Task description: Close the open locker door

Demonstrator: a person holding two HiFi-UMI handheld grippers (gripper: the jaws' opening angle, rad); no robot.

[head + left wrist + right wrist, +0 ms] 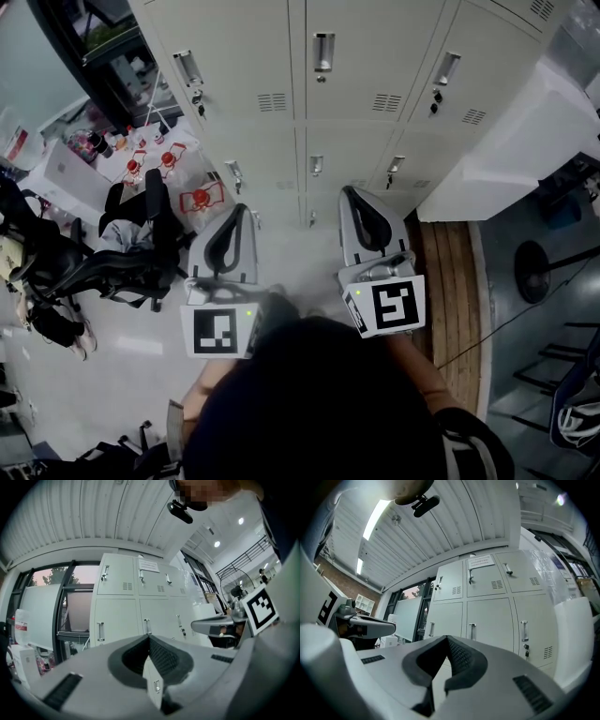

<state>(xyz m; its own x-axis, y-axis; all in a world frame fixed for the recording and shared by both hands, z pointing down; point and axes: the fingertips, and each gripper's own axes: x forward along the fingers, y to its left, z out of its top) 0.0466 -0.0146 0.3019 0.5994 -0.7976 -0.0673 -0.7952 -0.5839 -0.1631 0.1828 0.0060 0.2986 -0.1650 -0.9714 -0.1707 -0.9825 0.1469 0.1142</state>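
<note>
Locker bank [356, 66] is noted straight ahead of both tongs, well apart from them. In the head view no door is seen plainly swung out; every front reads flush there. In the left gripper view a narrow pale panel [153, 681] with a small handle is framed in the gap under the tips. It is possibly the open locker door, bottom row, seen at an angle, but this cannot be settled.

Left tongs [244, 212] are closed tip to tip, with nothing caught between. Right tongs [351, 194] are likewise closed and empty.

Handling, as judged: a painted sheet-metal door, light, stiff and smooth, hung on hinges. No clamp is needed. It is best pushed on its face near the handle edge, away from the hinges. Rebound off the latch is to be allowed for.

Views: the floor, chairs [141, 244] at left and wooden strip [450, 281] at right are given by the head view only. The paper notice [481, 561] on the top middle door is given by the gripper views only.
</note>
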